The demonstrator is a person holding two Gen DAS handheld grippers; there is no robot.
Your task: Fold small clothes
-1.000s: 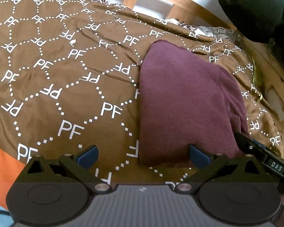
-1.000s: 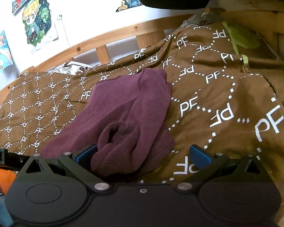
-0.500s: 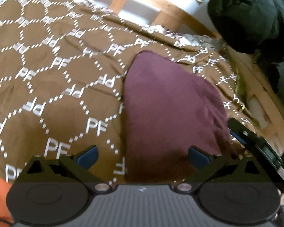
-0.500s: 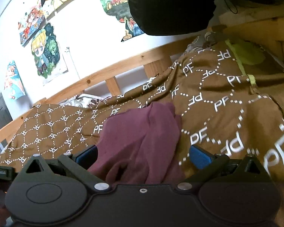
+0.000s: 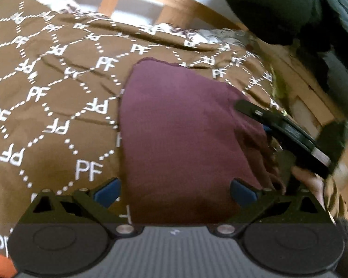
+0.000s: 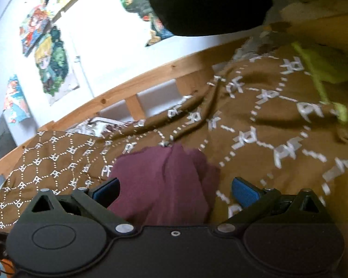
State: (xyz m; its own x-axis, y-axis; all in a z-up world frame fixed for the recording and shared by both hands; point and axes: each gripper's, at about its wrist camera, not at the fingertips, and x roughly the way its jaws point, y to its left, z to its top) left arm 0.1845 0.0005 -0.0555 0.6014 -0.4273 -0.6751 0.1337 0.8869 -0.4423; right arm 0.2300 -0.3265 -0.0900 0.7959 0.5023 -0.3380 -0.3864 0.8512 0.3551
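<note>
The maroon knitted garment point(image 5: 183, 127) was seen folded on the brown patterned bedspread point(image 5: 46, 115); both the left gripper point(image 5: 175, 191) and right gripper point(image 6: 175, 191) were held apart, empty; tidying possibly remained.

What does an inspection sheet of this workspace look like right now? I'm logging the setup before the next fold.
Surface: brown bedspread printed with white PF letters, creased, over a wooden bed frame.
Job's things: one maroon garment lying on the bedspread, smooth on its left, bunched on its right side.
Clutter: yellow-green cloth at the bed's far right; black bundle above the frame.
Grippers: left gripper open above the garment's near edge; right gripper open, garment between its fingers, not pinched.
Cables: nothing seen.
Surroundings: white wall with cartoon posters.
</note>
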